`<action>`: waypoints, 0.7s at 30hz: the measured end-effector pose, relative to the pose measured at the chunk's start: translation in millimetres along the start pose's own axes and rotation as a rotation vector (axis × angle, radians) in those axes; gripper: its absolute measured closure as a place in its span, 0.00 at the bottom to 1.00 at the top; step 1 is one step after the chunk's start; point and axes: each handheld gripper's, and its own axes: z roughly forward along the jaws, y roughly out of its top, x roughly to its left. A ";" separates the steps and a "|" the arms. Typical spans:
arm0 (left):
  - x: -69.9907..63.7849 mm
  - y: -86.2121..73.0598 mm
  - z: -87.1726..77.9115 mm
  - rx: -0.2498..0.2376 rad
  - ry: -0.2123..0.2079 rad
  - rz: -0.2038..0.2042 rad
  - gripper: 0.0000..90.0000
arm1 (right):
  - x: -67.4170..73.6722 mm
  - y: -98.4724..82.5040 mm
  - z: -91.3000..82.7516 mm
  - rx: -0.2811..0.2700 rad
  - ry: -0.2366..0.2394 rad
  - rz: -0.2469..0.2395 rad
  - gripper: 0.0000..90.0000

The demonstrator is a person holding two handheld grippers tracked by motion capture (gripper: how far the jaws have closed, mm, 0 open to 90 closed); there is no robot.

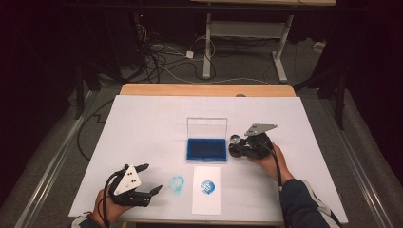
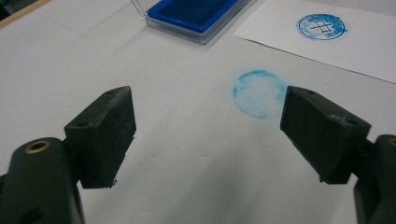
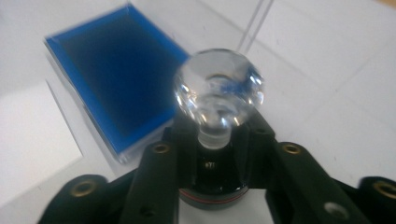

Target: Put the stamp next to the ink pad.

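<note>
My left claw (image 1: 153,179) idles wide open, empty, near the blue smudge (image 1: 177,184). Paper (image 1: 206,197) already carries a print. My right claw (image 1: 236,148) has the stamp (image 3: 217,112) between its jaws beside the ink pad (image 1: 206,149), grip looking slack. Next I judge: let go, back off.

The ink pad (image 1: 206,148) is deep blue. The paper sheet (image 1: 206,202) is white with a round blue crosshatched print (image 1: 208,186). The stamp knob (image 3: 218,88) is clear.
</note>
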 end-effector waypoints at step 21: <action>-0.3 1.2 0.8 0.005 0.000 0.005 0.19 | 8.8 3.9 -12.8 -0.036 -0.016 -0.027 0.40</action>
